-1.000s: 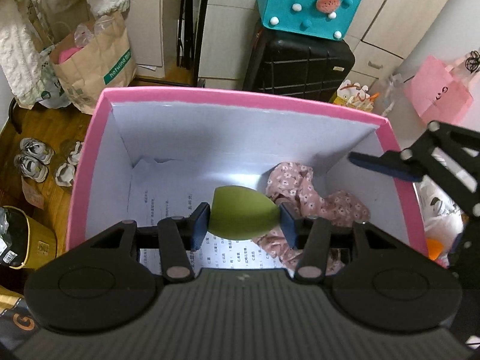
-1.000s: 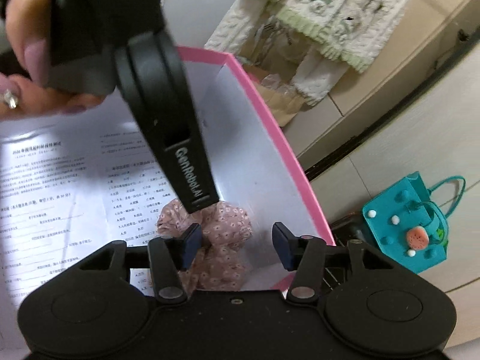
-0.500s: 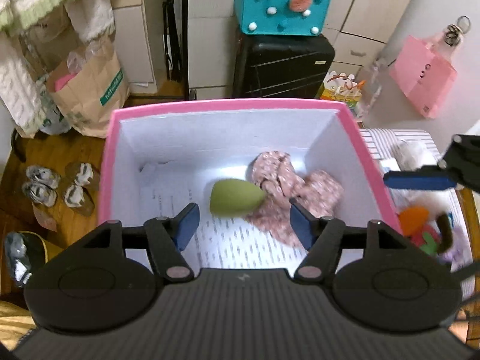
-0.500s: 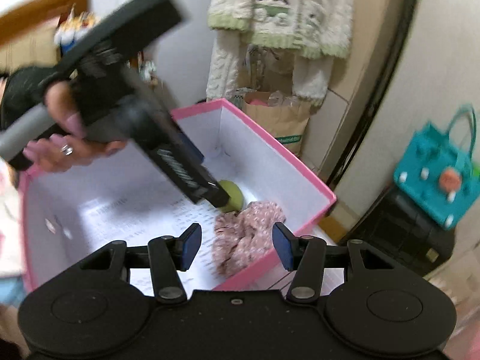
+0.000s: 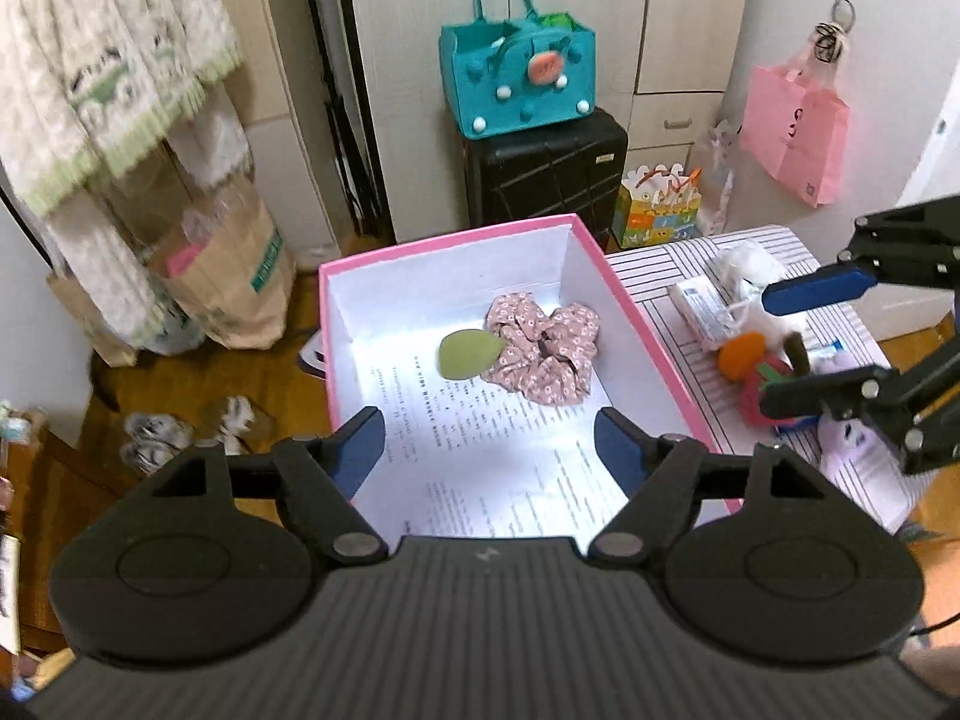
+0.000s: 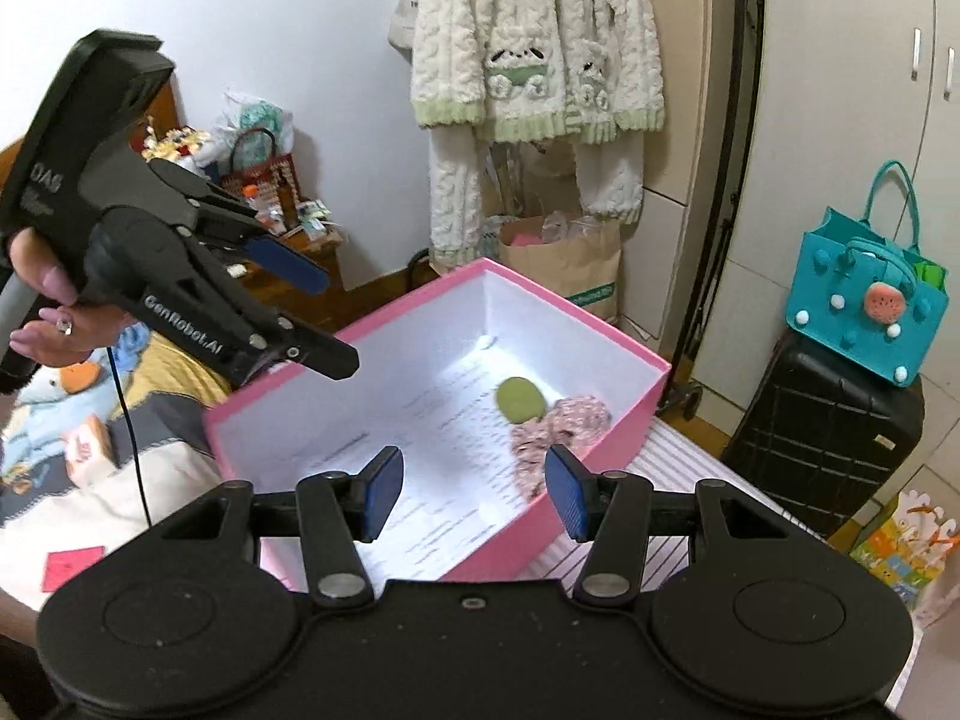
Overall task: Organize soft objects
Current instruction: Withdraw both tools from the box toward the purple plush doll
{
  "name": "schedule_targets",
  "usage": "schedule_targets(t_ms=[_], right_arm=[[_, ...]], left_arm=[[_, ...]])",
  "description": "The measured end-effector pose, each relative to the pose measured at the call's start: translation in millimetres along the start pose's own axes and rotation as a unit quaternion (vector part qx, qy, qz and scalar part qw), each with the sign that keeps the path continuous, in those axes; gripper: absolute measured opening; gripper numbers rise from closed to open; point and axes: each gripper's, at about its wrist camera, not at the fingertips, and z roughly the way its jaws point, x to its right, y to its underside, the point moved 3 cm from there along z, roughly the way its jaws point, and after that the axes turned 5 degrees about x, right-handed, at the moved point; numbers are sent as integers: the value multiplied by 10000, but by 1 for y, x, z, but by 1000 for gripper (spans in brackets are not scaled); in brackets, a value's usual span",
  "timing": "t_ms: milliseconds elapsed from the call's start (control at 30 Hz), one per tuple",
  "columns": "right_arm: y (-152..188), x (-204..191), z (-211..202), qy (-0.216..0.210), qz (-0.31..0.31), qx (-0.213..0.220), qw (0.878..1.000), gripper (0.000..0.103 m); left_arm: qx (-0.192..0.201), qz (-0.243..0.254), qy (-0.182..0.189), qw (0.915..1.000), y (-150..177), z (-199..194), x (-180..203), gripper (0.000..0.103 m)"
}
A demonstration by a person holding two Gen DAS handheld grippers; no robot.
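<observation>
Your left gripper point(image 5: 486, 441) has nothing between its blue pads, and its jaws are opening wider as it hangs above the near end of the pink box point(image 5: 642, 324). A second ago those pads were pinching the green makeup sponge point(image 5: 469, 353); now the sponge lies on the printed sheet point(image 5: 480, 456) lining the box floor, touching the floral scrunchie point(image 5: 543, 354) at the far end. So that drop is done and two soft things are stowed. Your right gripper point(image 6: 474, 495) is also empty, its jaws set partly apart just as they were a second ago, and it has pulled back from the box to sit above its near corner. In the left wrist view that gripper reaches in from the right, above the striped cloth point(image 5: 678, 261) just beside the box. There the remaining soft items wait in a close heap: an orange and red plush toy point(image 5: 750, 363), something white and fluffy point(image 5: 747, 261), and a small packet point(image 5: 699, 306). By my reading, that heap is your next pick. Farther out you have a black suitcase point(image 5: 546, 171) carrying a teal felt bag point(image 5: 519, 81), a pink bag point(image 5: 795, 132) hanging on the wall, fleecy pyjamas point(image 6: 534, 54) hung above a paper bag point(image 5: 228, 276), and a wooden floor.
</observation>
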Motion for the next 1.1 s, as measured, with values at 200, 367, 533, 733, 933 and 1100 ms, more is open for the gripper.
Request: schedule_targets(t_ms=[200, 367, 533, 733, 933, 1100], right_arm=[[1, -26, -34, 24, 67, -56, 10000, 58], [9, -45, -61, -58, 23, -73, 10000, 58], [21, -61, -85, -125, -117, -165, 9997, 58], [39, -75, -114, -98, -169, -130, 9997, 60], [75, -83, -128, -28, -154, -199, 9997, 60], [110, -81, -131, 151, -9, -166, 9997, 64]], left_arm=[[8, 322, -130, 9994, 17, -41, 23, 83], [181, 646, -113, 9977, 36, -68, 42, 91], [443, 901, -188, 9948, 57, -90, 61, 95], [508, 1141, 0, 9922, 80, -98, 82, 95], [517, 1206, 332, 9908, 104, -97, 95, 96], [433, 1281, 678, 9885, 125, -84, 109, 96]])
